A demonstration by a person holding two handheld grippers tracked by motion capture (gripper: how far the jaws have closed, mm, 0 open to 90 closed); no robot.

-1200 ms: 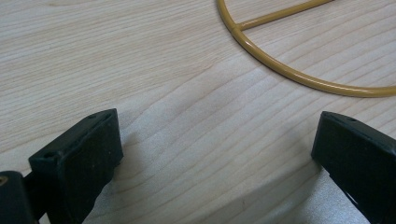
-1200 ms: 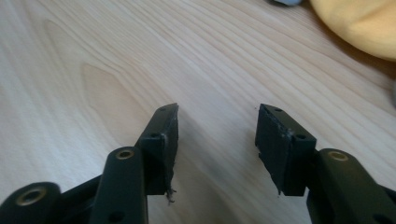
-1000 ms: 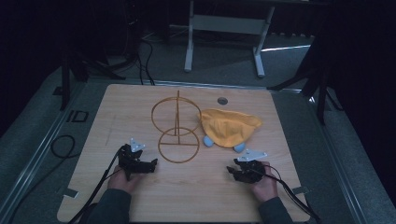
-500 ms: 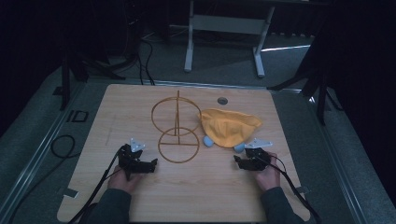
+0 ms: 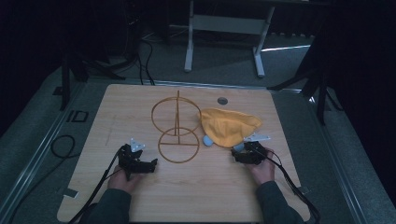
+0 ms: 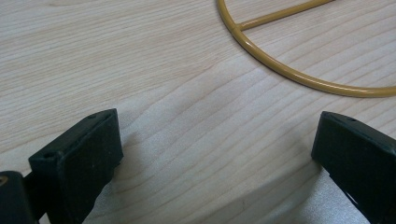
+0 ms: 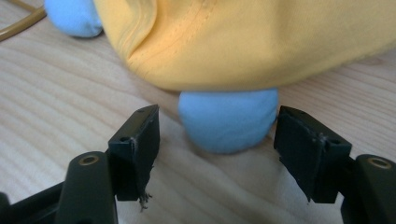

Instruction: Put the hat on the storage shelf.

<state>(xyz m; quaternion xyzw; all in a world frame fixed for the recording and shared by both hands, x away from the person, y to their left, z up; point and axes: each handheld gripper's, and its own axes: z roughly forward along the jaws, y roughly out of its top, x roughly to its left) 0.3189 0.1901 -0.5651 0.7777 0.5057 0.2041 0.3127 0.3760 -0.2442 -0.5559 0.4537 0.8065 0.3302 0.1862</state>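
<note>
A: High view first. Where was the thing?

B: Yellow cloth (image 5: 229, 127) lay on the counter (image 5: 196, 200), right of the wire stand (image 5: 177, 132). Two blue knobs poked out from under its near edge: the left blue end (image 5: 207, 140) by the stand's lower ring, the right blue end (image 5: 238, 147) just ahead of the right gripper (image 5: 241, 154). The cloth's long axis ran left to right across the counter. Right hand was clearly nearer; left gripper (image 5: 150, 164) sat well apart, on the far side of the stand.

A: Left gripper view?

B: Jaws stood wide apart, nothing between them but bare wood. Curved rim of the wire stand (image 6: 299, 74) lay ahead, not touching.

A: Right gripper view?

B: Right blue end (image 7: 227, 119) sat dead ahead, between the two jaw tips, tucked under the cloth's (image 7: 261, 42) hem. Jaws spread to either side of it, pads looked just clear, so nothing gripped yet. Left blue end (image 7: 74, 17) showed at top left.

A: Versus the earlier frames?

B: Right hand had slid left and forward toward the cloth's near edge, and its jaws had just been opening, with the blue end coming between them. Left hand stayed put. Cloth and stand hadn't shifted.

A: Next move, your guess?

B: Probably a short push in, then close on that blue end.
</note>
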